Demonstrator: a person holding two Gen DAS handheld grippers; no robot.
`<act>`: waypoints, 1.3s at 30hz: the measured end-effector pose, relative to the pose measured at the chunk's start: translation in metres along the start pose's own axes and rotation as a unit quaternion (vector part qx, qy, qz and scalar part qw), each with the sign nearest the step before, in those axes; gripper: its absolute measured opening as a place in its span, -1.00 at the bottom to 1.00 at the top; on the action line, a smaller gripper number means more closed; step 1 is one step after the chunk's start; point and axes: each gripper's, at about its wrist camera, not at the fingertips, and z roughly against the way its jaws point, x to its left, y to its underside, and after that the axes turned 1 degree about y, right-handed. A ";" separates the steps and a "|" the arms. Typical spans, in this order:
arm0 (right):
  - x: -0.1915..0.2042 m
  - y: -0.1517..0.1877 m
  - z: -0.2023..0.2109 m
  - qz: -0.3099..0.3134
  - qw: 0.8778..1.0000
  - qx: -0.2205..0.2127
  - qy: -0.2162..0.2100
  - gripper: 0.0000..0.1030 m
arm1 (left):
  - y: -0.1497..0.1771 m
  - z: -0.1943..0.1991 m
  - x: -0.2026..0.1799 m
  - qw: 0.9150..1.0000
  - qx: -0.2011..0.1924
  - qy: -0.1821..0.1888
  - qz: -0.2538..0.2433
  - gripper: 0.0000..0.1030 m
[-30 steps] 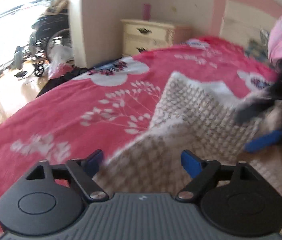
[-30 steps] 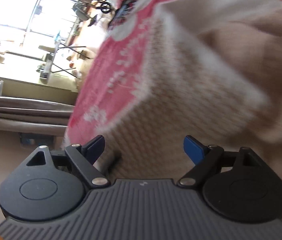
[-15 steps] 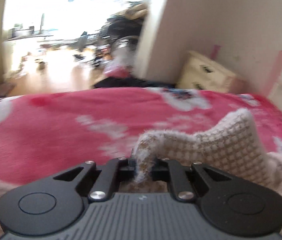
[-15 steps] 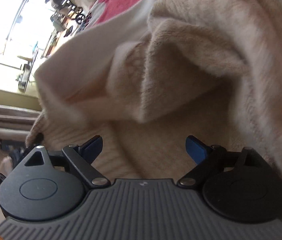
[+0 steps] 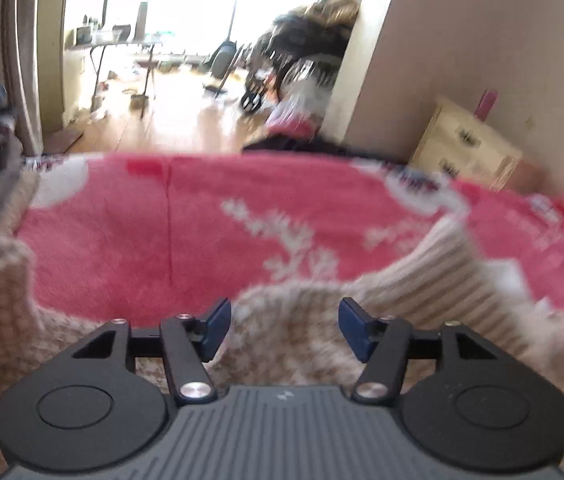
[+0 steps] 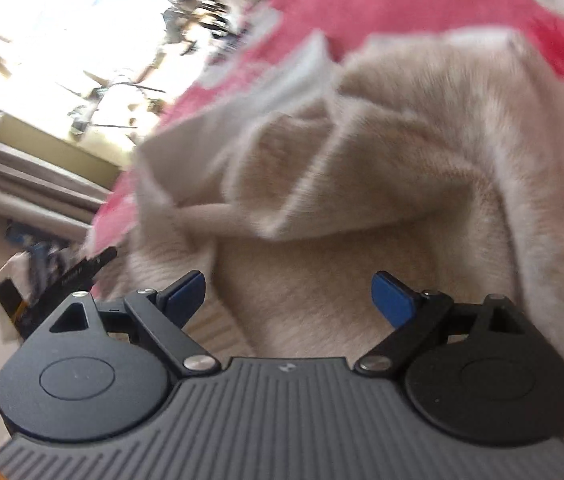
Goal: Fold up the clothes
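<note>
My left gripper (image 5: 284, 326) is just opening again and releasing the sweater (image 5: 290, 340), now lying low in the frame on the blanket (image 5: 186, 232). My right gripper (image 6: 288, 300) is staying open, empty.

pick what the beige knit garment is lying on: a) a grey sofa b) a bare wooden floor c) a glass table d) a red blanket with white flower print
d: in the left wrist view the beige knit garment lies on the red blanket with white flower print, and the red shows around the garment in the right wrist view too.
</note>
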 end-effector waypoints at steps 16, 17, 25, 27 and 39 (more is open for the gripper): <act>0.012 0.106 0.096 0.051 0.992 0.076 -0.084 0.83 | -0.021 0.272 0.018 0.995 -0.081 0.066 -0.003 0.37; 0.005 0.114 0.100 0.040 0.993 0.079 -0.080 0.83 | -0.014 0.277 0.013 0.996 -0.064 0.066 -0.018 0.37; -0.092 0.165 0.132 -0.146 0.989 0.027 -0.005 0.83 | 0.127 0.214 -0.061 0.954 0.235 0.158 -0.102 0.33; -0.109 0.169 0.135 -0.165 0.986 -0.001 0.000 0.83 | 0.171 0.198 -0.075 0.925 0.315 0.188 -0.098 0.27; -0.081 0.150 0.098 -0.005 0.997 -0.064 0.043 -0.61 | 0.273 0.186 -0.078 0.888 0.412 0.203 -0.020 0.21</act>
